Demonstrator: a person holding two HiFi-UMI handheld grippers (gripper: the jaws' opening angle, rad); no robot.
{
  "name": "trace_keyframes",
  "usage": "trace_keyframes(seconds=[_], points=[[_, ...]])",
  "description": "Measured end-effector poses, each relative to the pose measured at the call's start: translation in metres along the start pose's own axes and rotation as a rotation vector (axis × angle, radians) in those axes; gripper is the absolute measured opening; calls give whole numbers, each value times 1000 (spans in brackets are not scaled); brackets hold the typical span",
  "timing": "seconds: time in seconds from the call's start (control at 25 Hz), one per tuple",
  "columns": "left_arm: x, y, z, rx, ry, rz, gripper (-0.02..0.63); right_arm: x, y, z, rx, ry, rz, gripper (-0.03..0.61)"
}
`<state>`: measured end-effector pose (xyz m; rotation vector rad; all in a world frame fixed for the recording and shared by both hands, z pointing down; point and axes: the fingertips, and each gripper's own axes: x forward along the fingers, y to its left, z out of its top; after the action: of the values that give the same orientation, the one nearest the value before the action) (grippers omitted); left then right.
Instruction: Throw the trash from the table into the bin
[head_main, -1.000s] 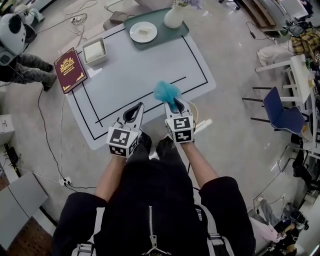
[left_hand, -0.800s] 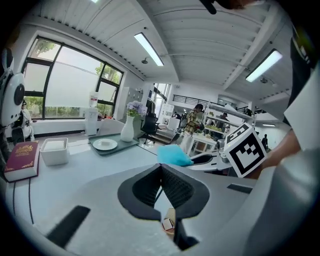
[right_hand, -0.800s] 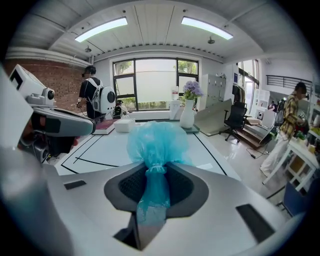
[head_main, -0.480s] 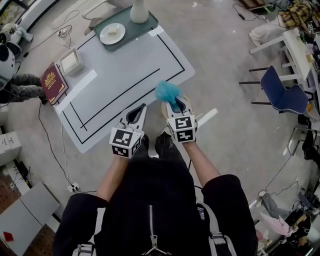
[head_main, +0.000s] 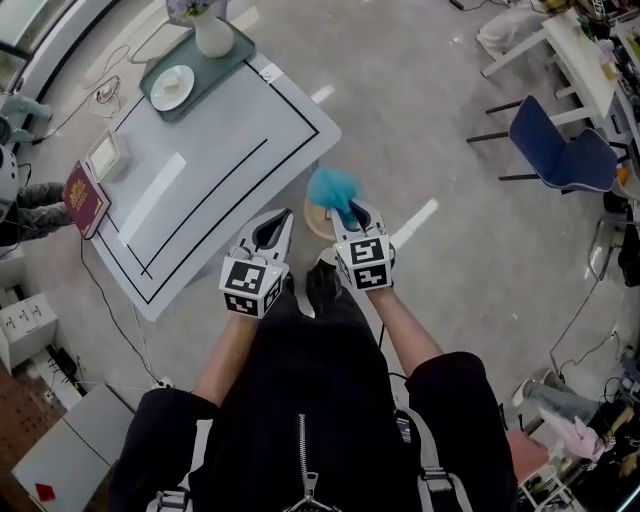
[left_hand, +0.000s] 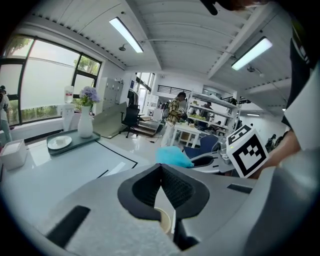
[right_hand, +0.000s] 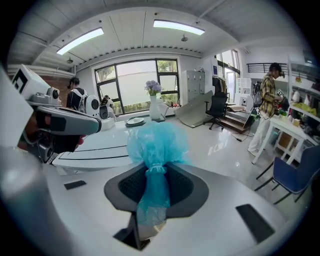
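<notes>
A crumpled blue plastic bag (head_main: 328, 185) sticks out of my right gripper (head_main: 347, 210), whose jaws are shut on its twisted neck (right_hand: 152, 187). The bag hangs over the floor just past the table's near corner. Under it lies a round beige rim (head_main: 311, 222), largely hidden by the bag and gripper. My left gripper (head_main: 283, 215) is beside the right one at the same height, shut with nothing in it (left_hand: 161, 167). The blue bag (left_hand: 172, 156) also shows in the left gripper view. The grey table (head_main: 220, 130) with black lines lies to the upper left.
At the table's far end a green tray (head_main: 232, 48) bears a white plate (head_main: 172, 87) and a vase (head_main: 212, 38). A white box (head_main: 105, 155) and a red book (head_main: 82, 197) lie at its left edge. A blue chair (head_main: 560, 155) stands at right. Cables run along the floor at left.
Both grippers have moved together off the table's edge. The table has slid to the upper left of the head view, and the blue bag now hangs over the floor above the beige rim.
</notes>
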<state>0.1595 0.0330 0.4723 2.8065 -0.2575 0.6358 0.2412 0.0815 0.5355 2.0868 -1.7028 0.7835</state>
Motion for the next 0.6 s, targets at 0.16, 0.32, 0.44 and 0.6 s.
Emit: trace_keyframes(seconds=[0.16,0.32,0.44,0.6], points=[[20,-19,0,30,14,-38,6,-9,-24,-20,30,7,-29,86],[31,-26,-12,48,38,-77,6,-8,-33,-38,60,0,-60,86],[44,-28,-21,53,43,-105,6,-1,-40,-49,57,2,-74,86],[60,-27,-33,76,55,-163,6,21,-44,-61,85,-4,-84,86]])
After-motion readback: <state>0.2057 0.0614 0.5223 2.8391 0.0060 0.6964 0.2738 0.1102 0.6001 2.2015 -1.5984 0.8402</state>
